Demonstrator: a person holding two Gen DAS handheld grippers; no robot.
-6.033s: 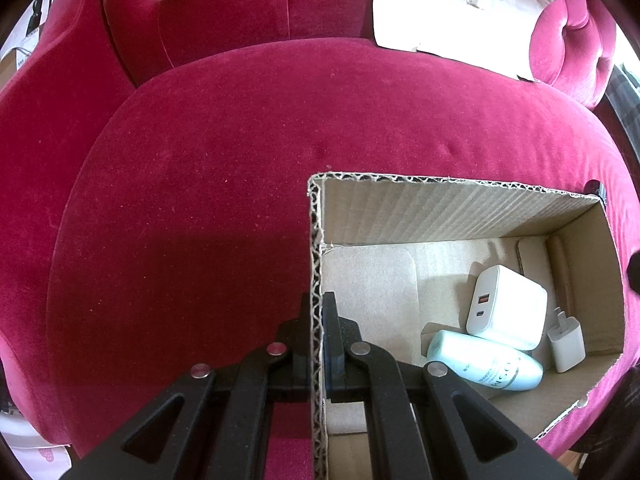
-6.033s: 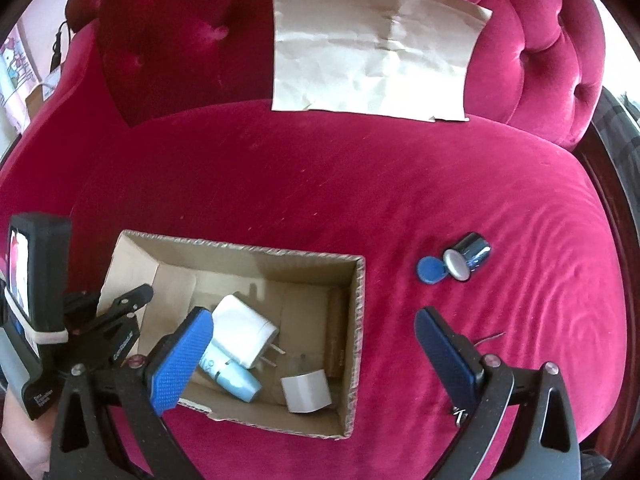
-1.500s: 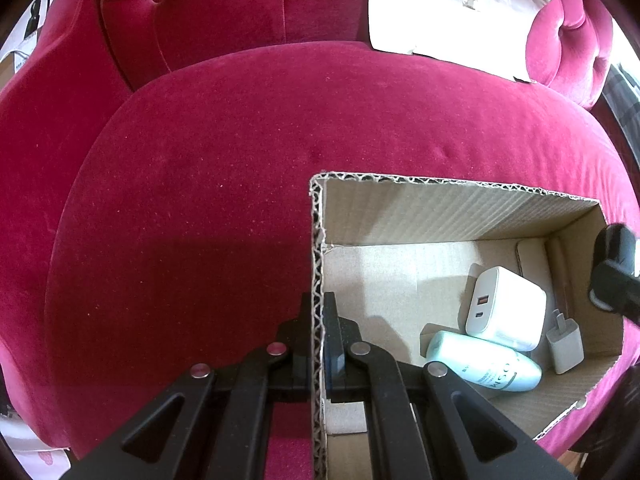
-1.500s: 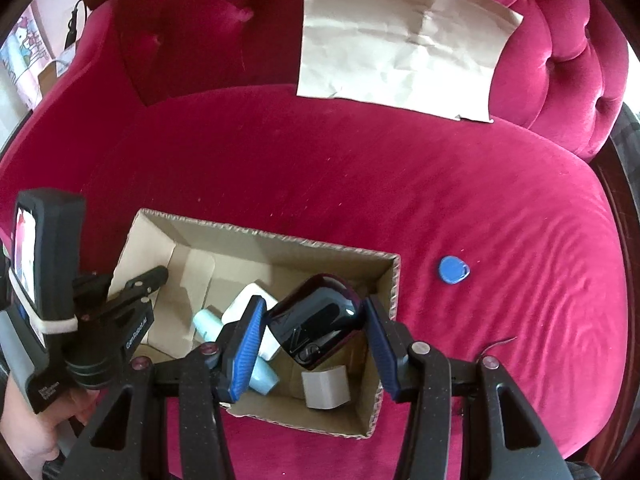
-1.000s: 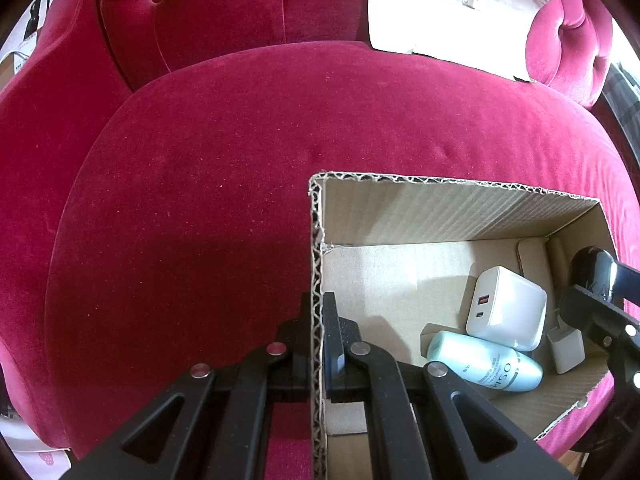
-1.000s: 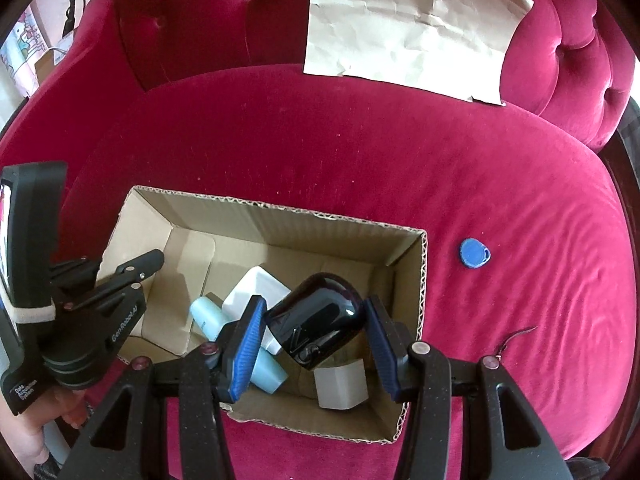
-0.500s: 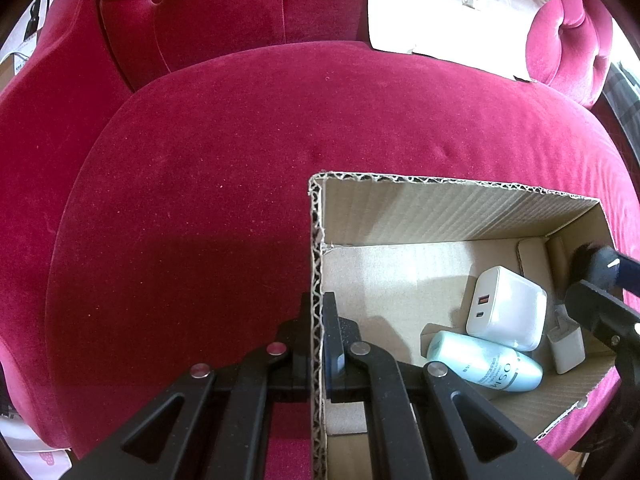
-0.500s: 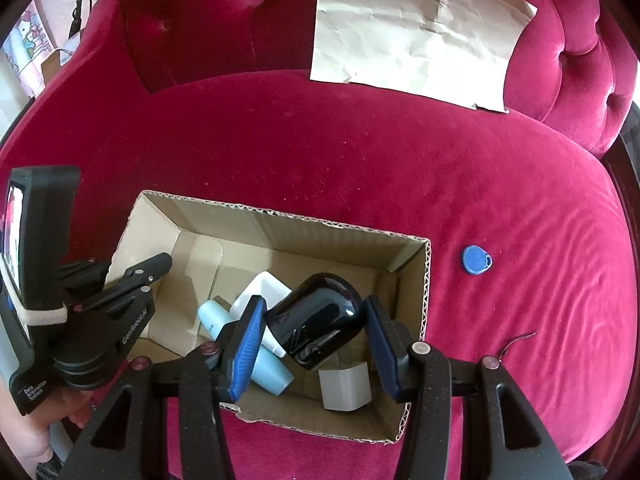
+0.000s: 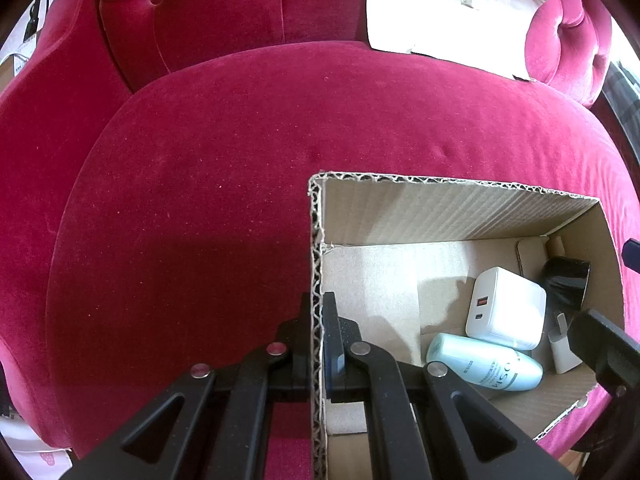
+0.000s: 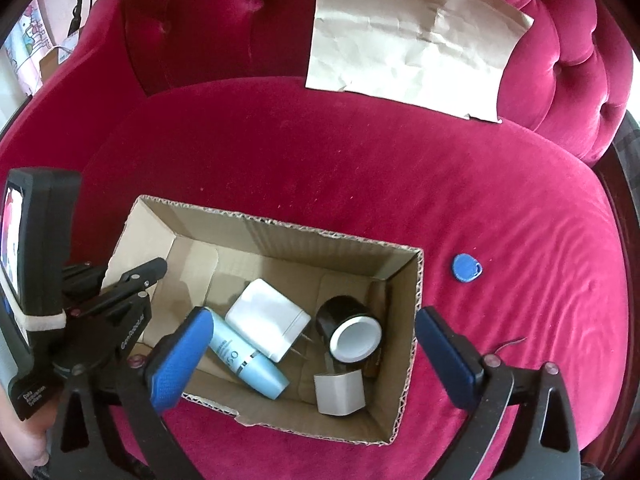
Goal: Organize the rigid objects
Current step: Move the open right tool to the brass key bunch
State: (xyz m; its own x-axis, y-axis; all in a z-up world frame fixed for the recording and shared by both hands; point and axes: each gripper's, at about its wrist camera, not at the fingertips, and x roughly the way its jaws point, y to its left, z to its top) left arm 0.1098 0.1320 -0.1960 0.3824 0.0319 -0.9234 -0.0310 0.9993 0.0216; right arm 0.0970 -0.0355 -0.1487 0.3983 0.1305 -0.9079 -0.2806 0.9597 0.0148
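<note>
The left tongs (image 9: pixel 320 344) are clamped tight on the short end wall of the open brown cardboard box (image 10: pixel 280 226), which sits on the front part of the crimson velvet sofa seat (image 10: pixel 320 152). The right tongs (image 10: pixel 310 354) have just been opening and now stand at full spread above the box with nothing between the pads; the glossy black cylinder with a white end (image 10: pixel 348 330) lies free on the box floor at the right end.

Risks, as I judge them: the cylinder lies on its side and could roll against the white square charger (image 10: pixel 266 322) or the pale blue tube (image 10: pixel 248 360). The soft seat gives, so if the left grip slackens or tugs, the box may tilt and its contents slide. The small blue teardrop key fob (image 10: pixel 467 267) is flat on the velvet to the right of the box, a hard thing to pinch without catching the fabric.

Hard to make out: a small white plug adapter (image 10: pixel 340 398) near the front wall is partly hidden, and a thin wire-like thing (image 10: pixel 512 343) by the right pad cannot be identified.
</note>
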